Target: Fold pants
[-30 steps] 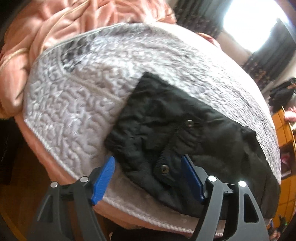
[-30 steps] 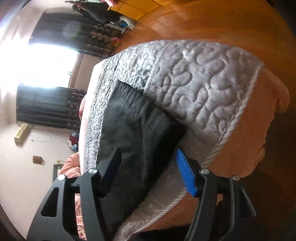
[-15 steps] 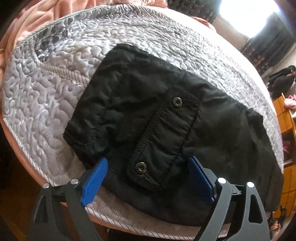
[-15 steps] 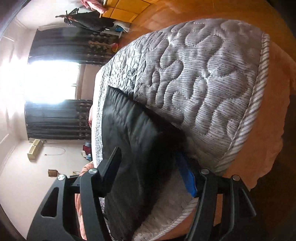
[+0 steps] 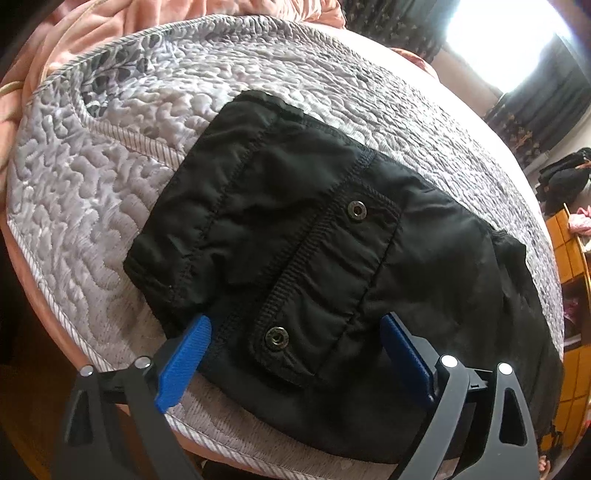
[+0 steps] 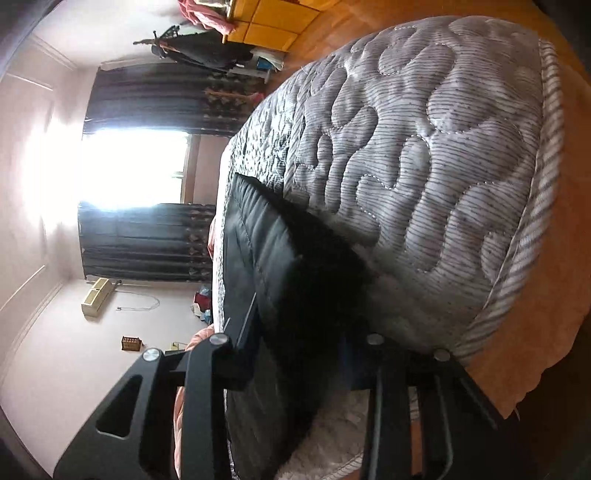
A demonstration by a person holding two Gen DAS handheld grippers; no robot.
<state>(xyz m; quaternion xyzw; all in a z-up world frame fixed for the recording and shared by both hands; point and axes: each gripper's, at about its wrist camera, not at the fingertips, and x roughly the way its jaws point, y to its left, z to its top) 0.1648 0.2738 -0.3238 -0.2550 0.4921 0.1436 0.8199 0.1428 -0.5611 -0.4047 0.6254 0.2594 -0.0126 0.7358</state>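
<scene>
Black pants (image 5: pixel 295 221) lie folded on a grey quilted bedspread (image 5: pixel 110 184), near its front edge. A pocket flap with two metal snaps (image 5: pixel 356 210) faces up. My left gripper (image 5: pixel 295 319) hovers low over that flap, its blue pads (image 5: pixel 184 354) wide apart and still opening, touching no cloth. In the right wrist view the pants' end (image 6: pixel 258 258) lies on the quilt (image 6: pixel 424 166) near a corner. My right gripper (image 6: pixel 299 332) is closing with the black cloth bunched between its fingers, and the cloth hides the right pad.
A pink blanket (image 5: pixel 92 33) is heaped at the bed's far left. A peach sheet (image 6: pixel 535 314) hangs below the quilt's striped border. Dark curtains (image 6: pixel 147 240) frame a bright window, and yellow cabinets (image 5: pixel 569 258) stand at the right.
Both grippers have sunk toward the bed. The left jaws have spread wider over the pocket flap. The right jaws have narrowed around the pants' end, and the cloth has humped up between them.
</scene>
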